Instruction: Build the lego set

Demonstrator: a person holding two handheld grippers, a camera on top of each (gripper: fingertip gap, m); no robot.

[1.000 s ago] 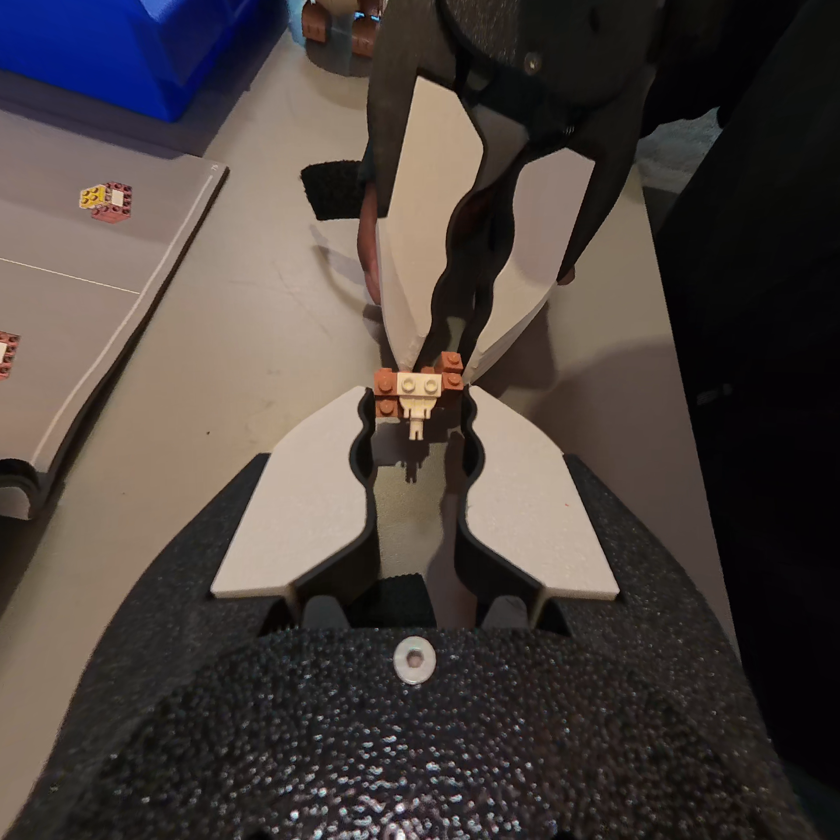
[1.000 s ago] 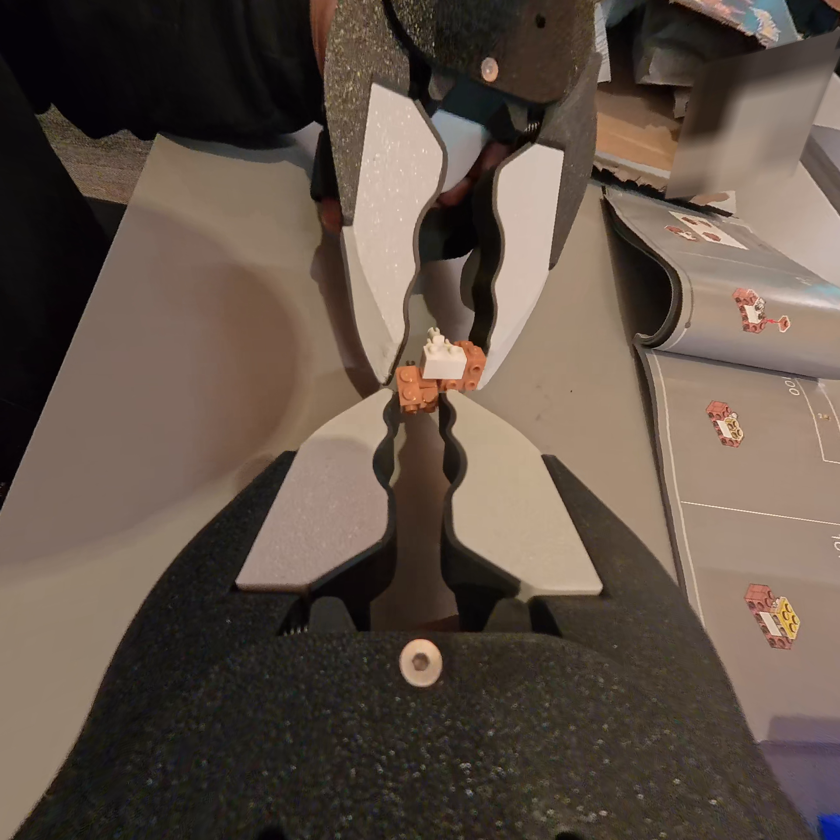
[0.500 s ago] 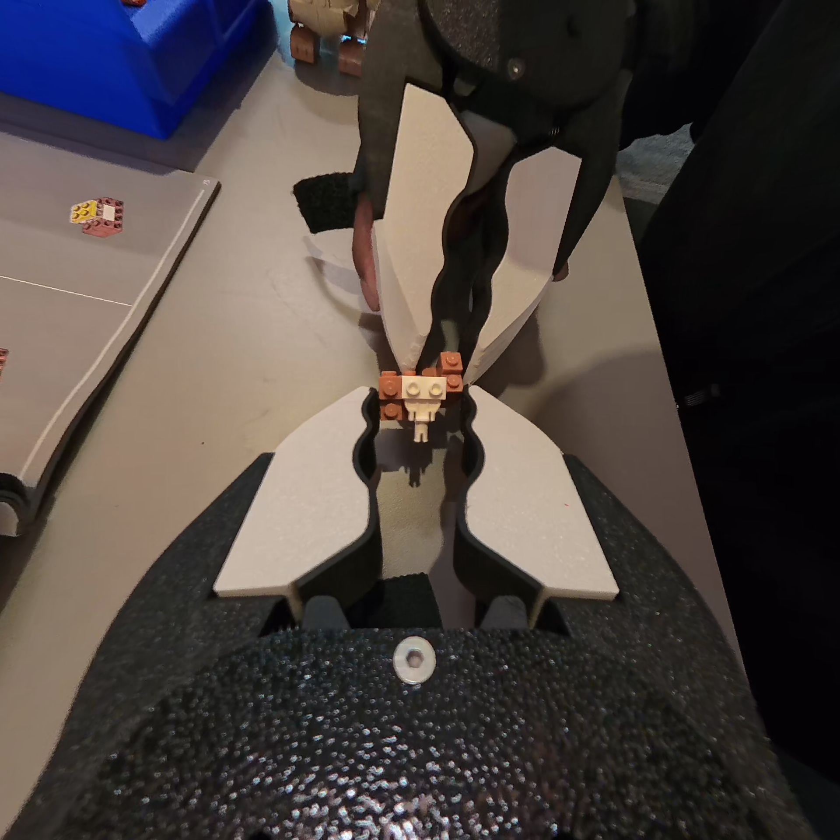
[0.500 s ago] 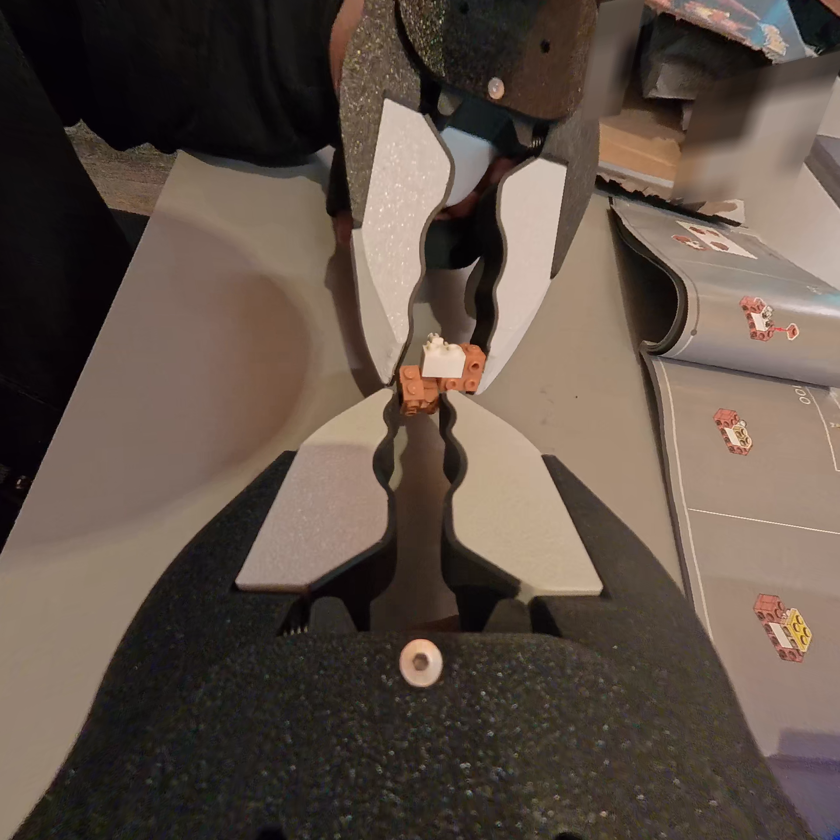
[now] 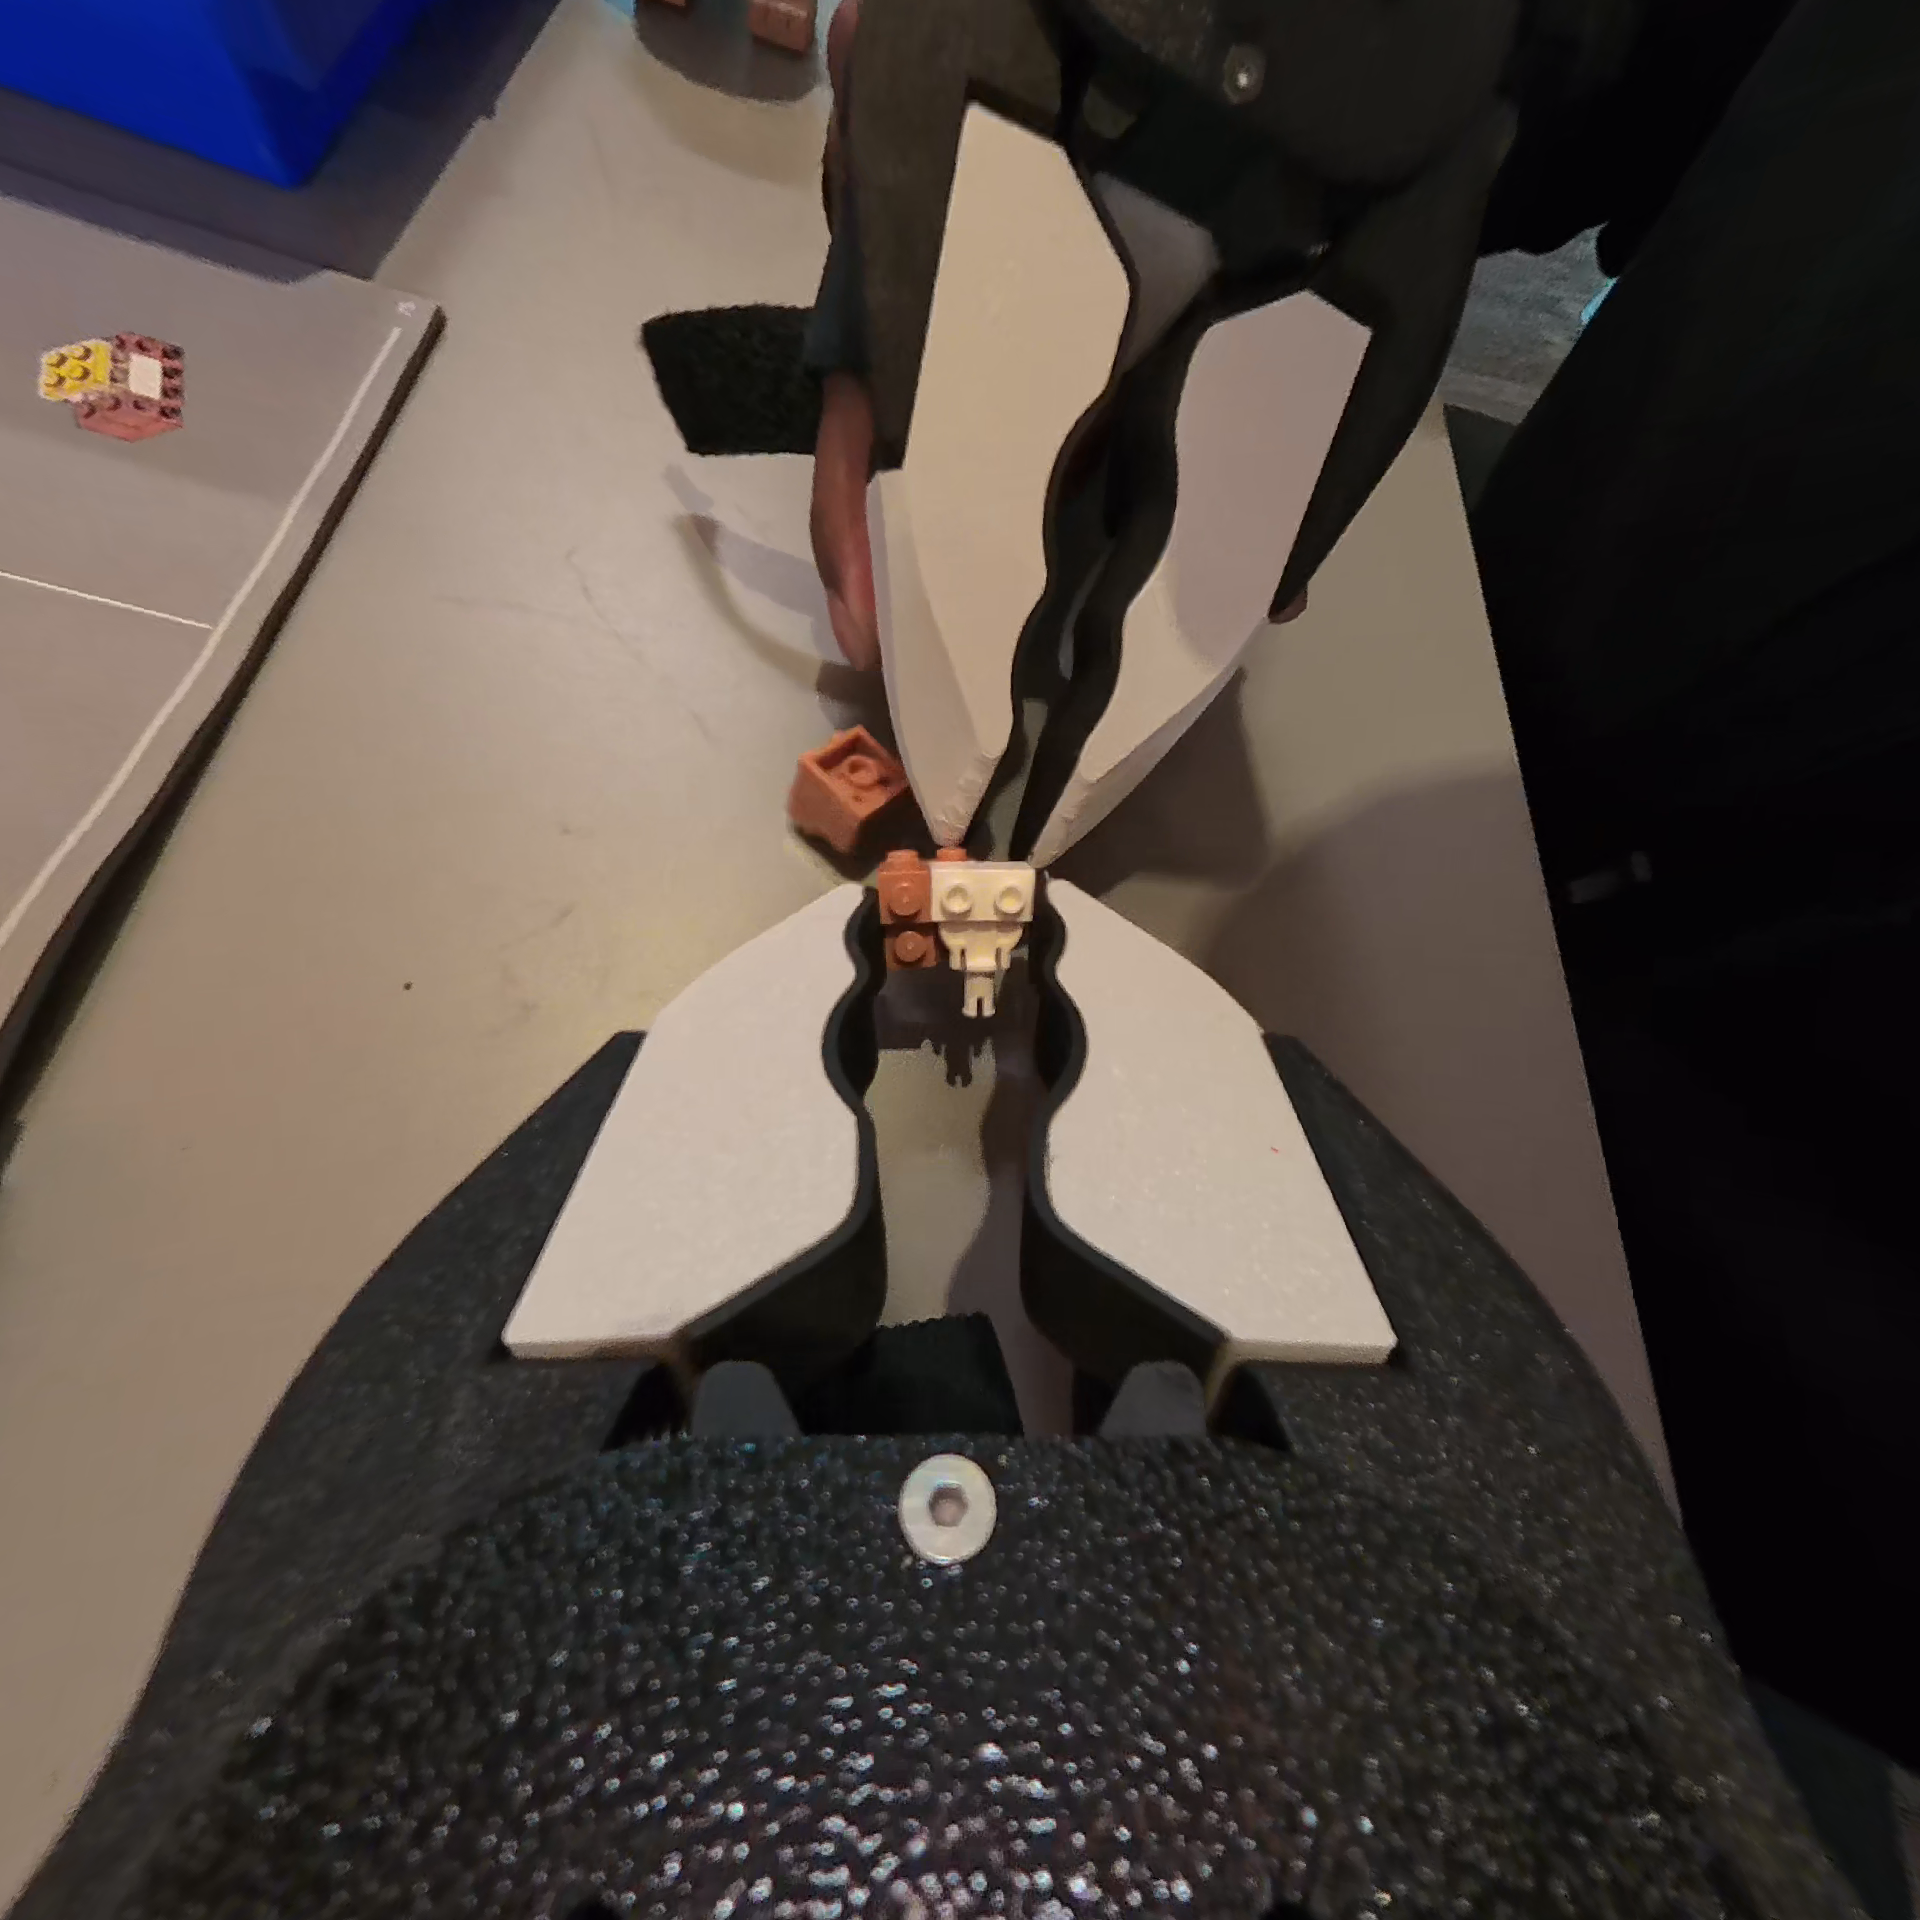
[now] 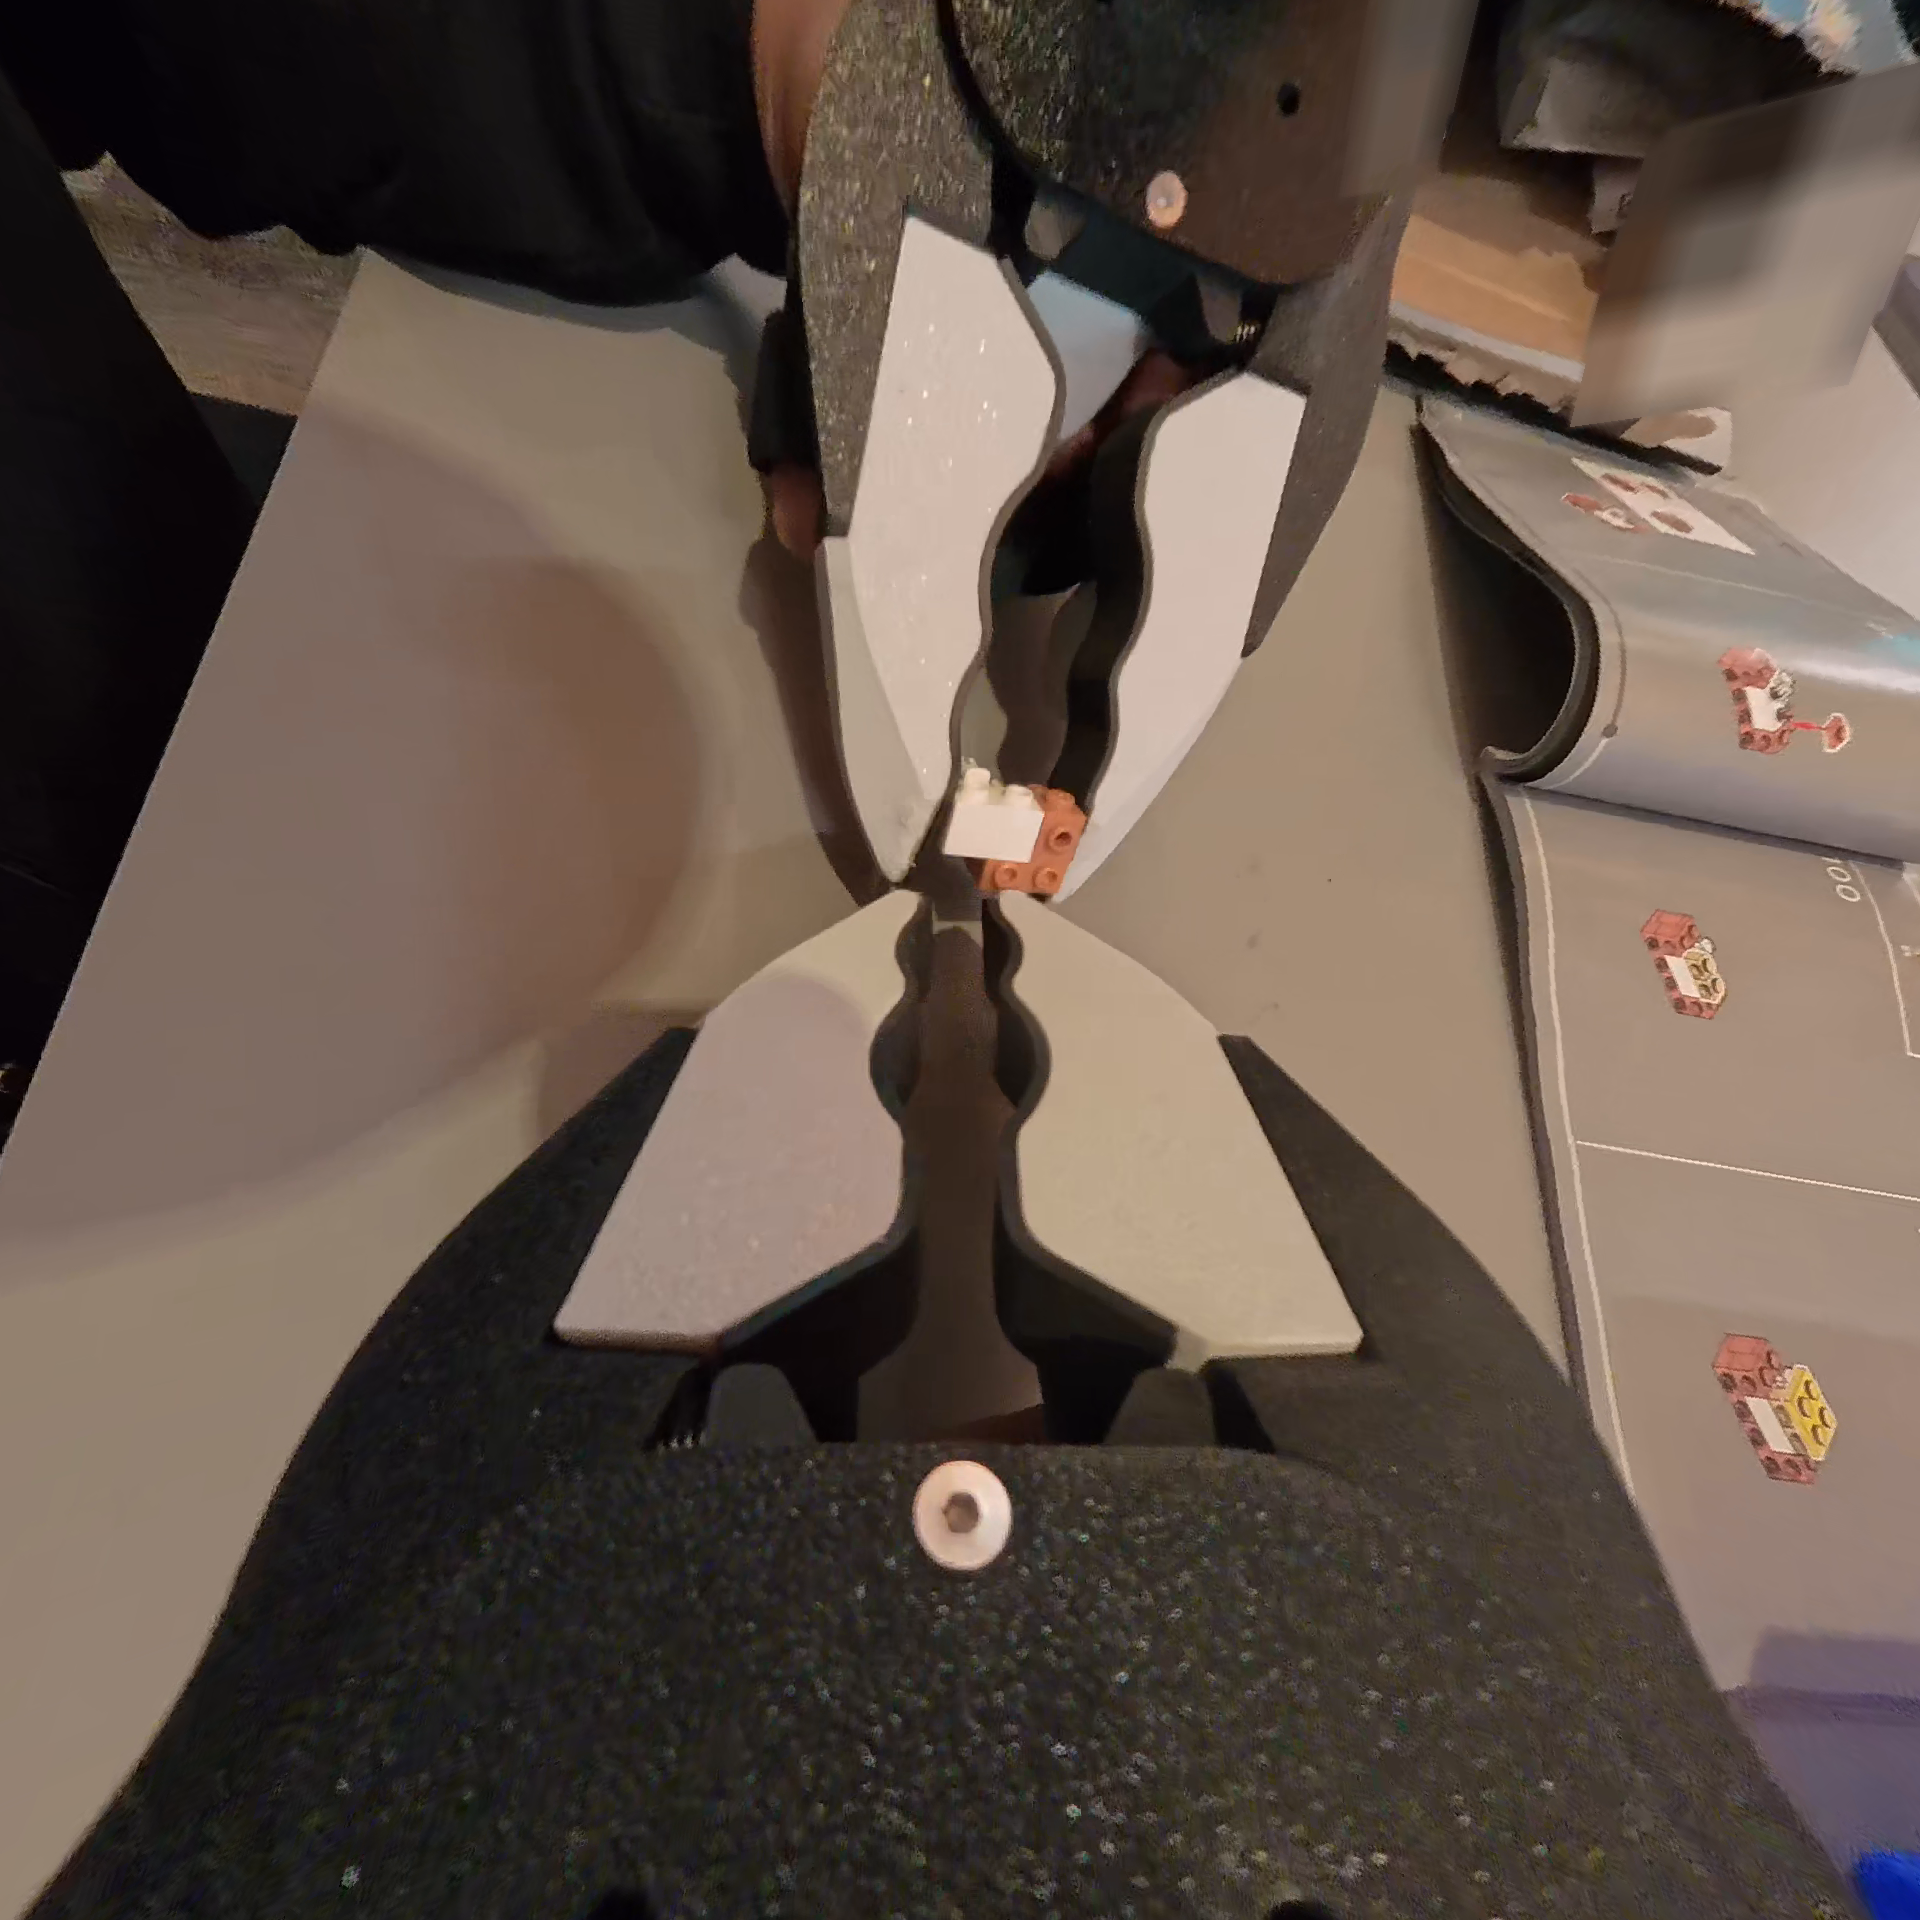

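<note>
Here the left gripper (image 5: pixel 956 914) jaws clamp the brick cluster (image 5: pixel 956 904); right gripper (image 6: pixel 956 904) jaws narrow, apparently bare.

Take the table (image 5: pixel 436 914) as your landmark: it is plain pale grey. Above its middle, your left gripper (image 5: pixel 958 925) has white finger faces edged in black and a speckled black body; its fingers clamp a small brick assembly (image 5: pixel 956 912), reddish-brown on one side and cream-white on the other. Your right gripper (image 6: pixel 954 914) wears the same white, black and speckled black. A loose reddish-brown brick (image 5: pixel 847 790) lies on the table. At the table's edge, the grey booklet (image 6: pixel 1704 1039) carries thin white lines and printed brown, white and yellow brick figures. A bright blue bin (image 5: pixel 177 73) stands at the far corner.
</note>
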